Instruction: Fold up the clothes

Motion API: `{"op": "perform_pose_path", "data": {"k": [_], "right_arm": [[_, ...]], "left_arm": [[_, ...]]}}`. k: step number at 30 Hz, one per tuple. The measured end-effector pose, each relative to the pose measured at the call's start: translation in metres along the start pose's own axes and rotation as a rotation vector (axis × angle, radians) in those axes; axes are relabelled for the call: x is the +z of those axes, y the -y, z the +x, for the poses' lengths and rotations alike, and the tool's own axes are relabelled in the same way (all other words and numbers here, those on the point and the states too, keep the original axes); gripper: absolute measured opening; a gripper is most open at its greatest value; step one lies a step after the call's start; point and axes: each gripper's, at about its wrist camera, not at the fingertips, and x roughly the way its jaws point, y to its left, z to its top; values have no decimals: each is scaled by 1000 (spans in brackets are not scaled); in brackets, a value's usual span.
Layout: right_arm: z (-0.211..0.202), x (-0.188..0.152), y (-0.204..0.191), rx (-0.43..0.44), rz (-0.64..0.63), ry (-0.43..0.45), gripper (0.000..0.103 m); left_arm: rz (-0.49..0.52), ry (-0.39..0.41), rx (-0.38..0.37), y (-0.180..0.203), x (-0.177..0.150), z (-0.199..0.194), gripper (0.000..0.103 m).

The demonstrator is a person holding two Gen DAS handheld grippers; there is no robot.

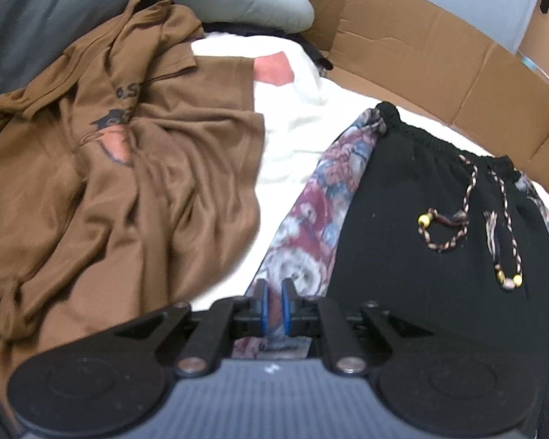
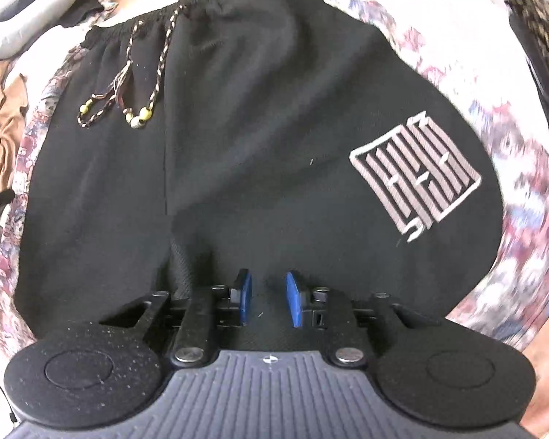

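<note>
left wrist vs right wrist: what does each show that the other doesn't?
Only the left wrist view: the left gripper, jaws shut on the shorts' patterned side panel, the brown T-shirt's print and the cardboard box wall.

Only the right wrist view: the right gripper, jaws open over the black fabric, the embroidered striped logo and a leopard-print item.

Both: the black shorts and their beaded drawstring, plus part of the brown T-shirt.

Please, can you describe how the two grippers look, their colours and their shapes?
Both look alike. The left gripper and the right gripper each have two flat blue pads on black linkage arms with silver pivot bolts, a round black disc on each side, and a ribbed grey body. No cable, hand or sleeve shows.
</note>
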Motion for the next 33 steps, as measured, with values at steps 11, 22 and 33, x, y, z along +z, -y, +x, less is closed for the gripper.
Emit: {"op": "perform_pose_path", "data": {"k": [11,22,33], "right_arm": [[-21,41,20,-27,-249,-53,37],[-33,82,83,-68,-281,56,38],[-24,97,145,-83,-226,240,38]], "left_arm": [[-5,-24,1,10,13,39,6],[44,20,29,18,24,25,8],[121,-54,90,34,35,58,6]]}}
